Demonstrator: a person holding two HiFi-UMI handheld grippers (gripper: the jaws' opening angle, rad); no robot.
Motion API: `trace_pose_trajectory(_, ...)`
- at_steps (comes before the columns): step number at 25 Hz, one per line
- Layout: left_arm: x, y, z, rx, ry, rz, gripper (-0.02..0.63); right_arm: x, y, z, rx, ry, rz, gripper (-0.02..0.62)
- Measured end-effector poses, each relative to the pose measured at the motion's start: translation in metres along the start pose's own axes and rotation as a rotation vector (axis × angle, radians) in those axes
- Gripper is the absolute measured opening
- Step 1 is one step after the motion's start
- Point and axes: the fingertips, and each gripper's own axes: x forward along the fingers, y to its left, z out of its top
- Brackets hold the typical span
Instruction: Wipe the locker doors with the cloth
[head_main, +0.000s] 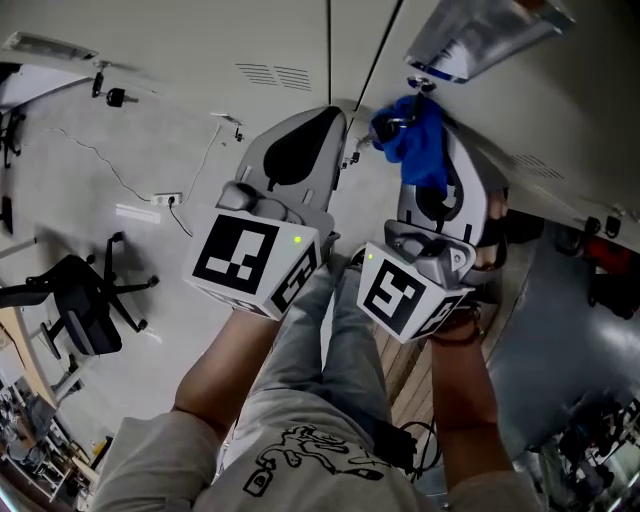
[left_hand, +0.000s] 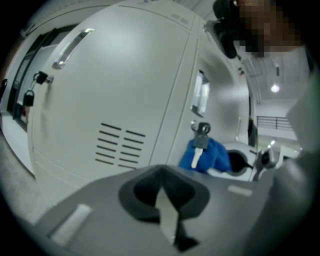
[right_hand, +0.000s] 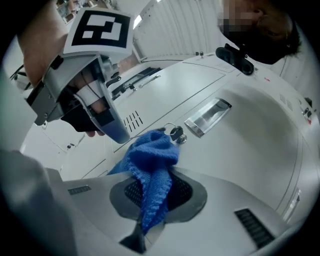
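My right gripper (head_main: 425, 150) (right_hand: 155, 182) is shut on a blue knitted cloth (head_main: 412, 140) (right_hand: 152, 160). The bunched cloth is pressed against a pale grey locker door (right_hand: 240, 130), right by a key (right_hand: 176, 134) that hangs in the lock. My left gripper (head_main: 332, 118) (left_hand: 161, 175) is held beside it, jaws shut with nothing in them, pointing at the neighbouring locker door (left_hand: 115, 85) with vent slits (left_hand: 120, 145). From the left gripper view the key (left_hand: 201, 137) hangs in front of the cloth (left_hand: 214, 156).
A clear label holder (right_hand: 207, 116) (head_main: 480, 35) sits on the door above the key. A bar handle (left_hand: 72, 45) and padlocks (left_hand: 35, 82) are on lockers further left. An office chair (head_main: 85, 300) stands on the floor behind me.
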Motion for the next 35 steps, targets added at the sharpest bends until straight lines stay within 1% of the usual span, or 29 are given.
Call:
trace_pose_trajectory(3,0.001,-0.001,-0.002,-0.006,0.000,-0.005,-0.002,-0.002,0.001,-0.010,-0.031,0.036,-0.007,0.046)
trace_pose_trajectory(6,0.003,-0.007,0.001,-0.004,-0.003,-0.012,-0.002,-0.006,-0.011,-0.017,-0.042,0.051,-0.032,0.046)
trace_pose_trajectory(10,0.002,-0.015,0.013,-0.001,-0.017,-0.009,-0.002,-0.012,-0.030,-0.015,-0.056,0.054,-0.053,0.046)
trace_pose_trajectory(13,-0.001,-0.022,0.030,0.001,-0.039,-0.006,-0.002,-0.016,-0.047,-0.011,-0.068,0.052,-0.071,0.046)
trace_pose_trajectory(17,-0.012,-0.031,0.061,0.006,-0.076,0.001,-0.002,-0.024,-0.077,0.003,-0.082,0.050,-0.089,0.046)
trace_pose_trajectory(23,-0.030,-0.042,0.125,0.035,-0.162,0.016,-0.002,-0.029,-0.134,0.035,-0.124,0.015,-0.139,0.046)
trace_pose_trajectory(30,-0.052,-0.069,0.198,0.094,-0.240,-0.012,-0.002,-0.039,-0.182,0.081,-0.119,-0.016,-0.162,0.046)
trace_pose_trajectory(35,-0.059,-0.086,0.241,0.142,-0.296,-0.034,-0.002,-0.039,-0.220,0.112,-0.128,-0.057,-0.206,0.046)
